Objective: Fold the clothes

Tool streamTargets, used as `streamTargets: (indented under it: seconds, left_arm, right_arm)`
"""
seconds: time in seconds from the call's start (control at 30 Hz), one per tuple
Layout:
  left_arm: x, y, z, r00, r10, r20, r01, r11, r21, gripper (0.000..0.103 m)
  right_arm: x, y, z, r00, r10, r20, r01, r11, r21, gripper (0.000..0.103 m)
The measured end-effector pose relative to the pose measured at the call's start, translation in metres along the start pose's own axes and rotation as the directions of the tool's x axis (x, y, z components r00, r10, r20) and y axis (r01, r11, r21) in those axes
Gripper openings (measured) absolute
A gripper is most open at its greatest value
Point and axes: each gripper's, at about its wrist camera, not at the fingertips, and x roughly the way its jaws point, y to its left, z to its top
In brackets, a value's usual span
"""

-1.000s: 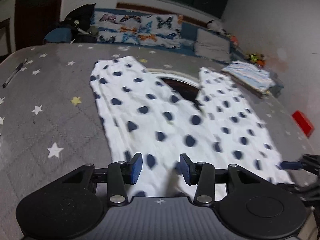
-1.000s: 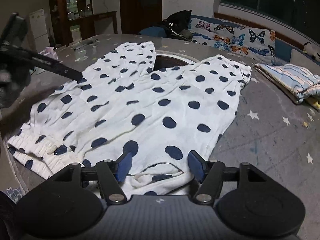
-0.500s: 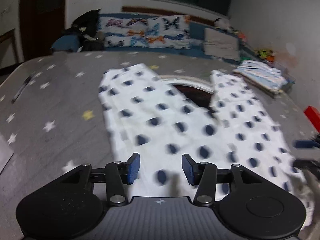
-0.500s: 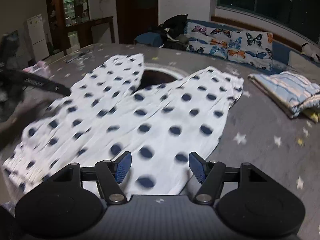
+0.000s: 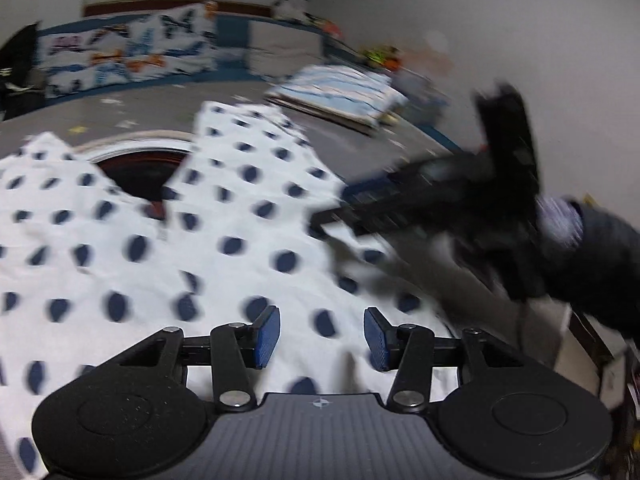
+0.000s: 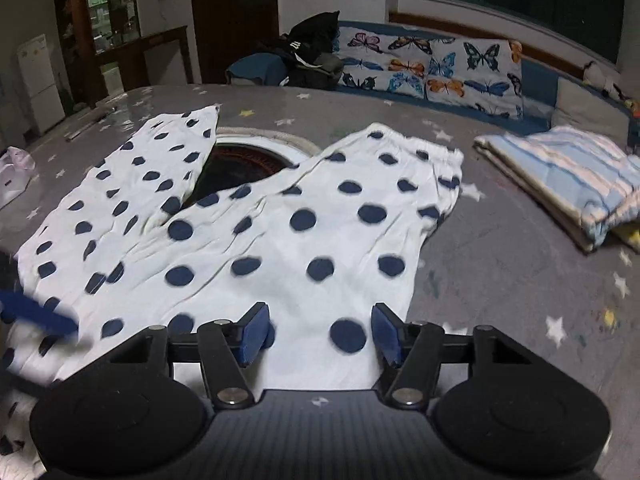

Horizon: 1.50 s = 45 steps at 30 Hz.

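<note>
White trousers with dark blue dots [image 6: 280, 232] lie spread flat on the grey star-patterned table [image 6: 500, 272], both legs pointing away from me. My right gripper [image 6: 320, 334] is open just above the near part of the right leg, holding nothing. My left gripper [image 5: 321, 336] is also open, over the middle of the trousers [image 5: 224, 248], with nothing between its pads. In the left wrist view the right gripper [image 5: 432, 200] shows as a blurred black shape over the garment's right edge, held by a dark sleeve [image 5: 604, 264]. A blurred blue left fingertip [image 6: 36, 314] enters the right wrist view at the left.
A round dark opening [image 6: 244, 164] in the table shows between the trouser legs. A folded blue striped cloth [image 6: 568, 176] lies at the right. Behind the table stand a butterfly-print sofa back [image 6: 432, 68] and a black bag [image 6: 312, 52]. A white item [image 6: 12, 172] sits at the far left.
Both grippers moved fast, still open. The left one swung right across the trousers, so the right gripper now fills its view's right side. The right one moved up along the right leg.
</note>
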Motion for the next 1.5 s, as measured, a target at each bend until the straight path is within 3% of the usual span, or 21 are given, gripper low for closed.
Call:
streamTargets:
  seconds: [0.23,0.53,0.67,0.9,1.3,1.5]
  left_arm:
    - [0.014,-0.01,-0.009,0.995,-0.082,-0.052,0.083,0.996,0.017,0.05]
    - [0.016,-0.007,-0.014,0.988,-0.138,-0.065,0.14,0.99,0.027,0.05]
    - [0.015,-0.006,-0.015,0.986,-0.155,-0.064,0.156,0.988,0.014,0.05]
    - [0.014,-0.006,-0.016,0.982,-0.176,-0.064,0.176,0.984,0.003,0.05]
    - [0.015,-0.002,-0.017,0.981,-0.185,-0.06,0.185,0.983,-0.007,0.051]
    - [0.01,-0.001,-0.017,0.982,-0.179,-0.055,0.179,0.984,-0.011,0.054]
  right_arm:
    - [0.027,-0.001,0.03,1.0,0.024,0.02,-0.023,0.999,-0.038,0.058]
    - [0.072,-0.026,0.059,1.0,-0.016,0.022,0.016,1.0,-0.022,0.06]
    - [0.088,-0.035,0.072,1.0,-0.012,0.029,0.013,1.0,-0.018,0.069]
    - [0.104,-0.056,0.087,0.998,0.01,0.055,-0.013,0.998,0.054,0.069]
    - [0.137,-0.083,0.121,0.991,-0.128,0.024,0.126,0.988,0.085,0.069]
    - [0.12,-0.074,0.116,0.993,-0.12,0.019,0.12,0.992,0.032,0.069]
